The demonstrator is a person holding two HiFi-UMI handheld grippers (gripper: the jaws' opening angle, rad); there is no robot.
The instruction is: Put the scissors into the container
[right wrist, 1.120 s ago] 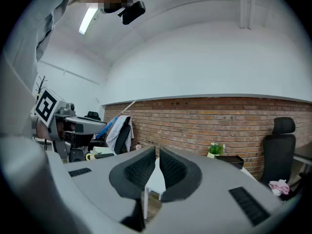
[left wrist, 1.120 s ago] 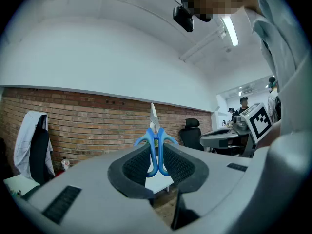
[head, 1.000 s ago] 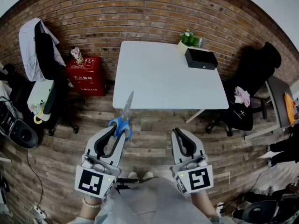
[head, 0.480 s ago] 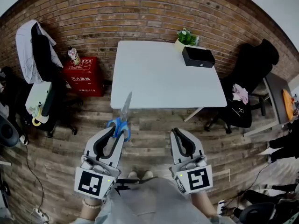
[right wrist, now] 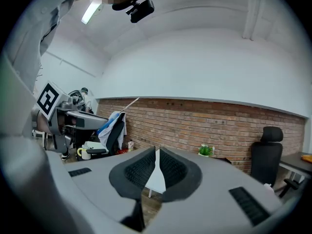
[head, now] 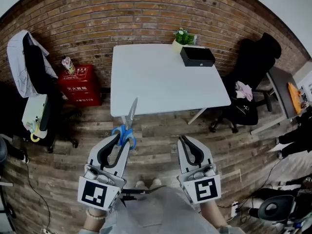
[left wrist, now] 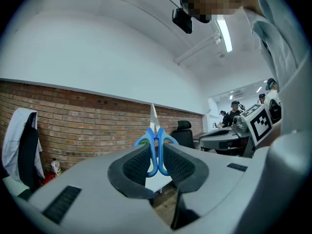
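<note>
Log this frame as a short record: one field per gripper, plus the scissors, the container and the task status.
left gripper: shut on the scissors, clamping the blue handles
scissors: held in the air, blades pointing forward toward the table, short of its near edge
right gripper: jaws together, nothing between them
container: black box at the table's far right corner, beside a small plant; open or closed cannot be told
task status: scissors not yet in the box
</note>
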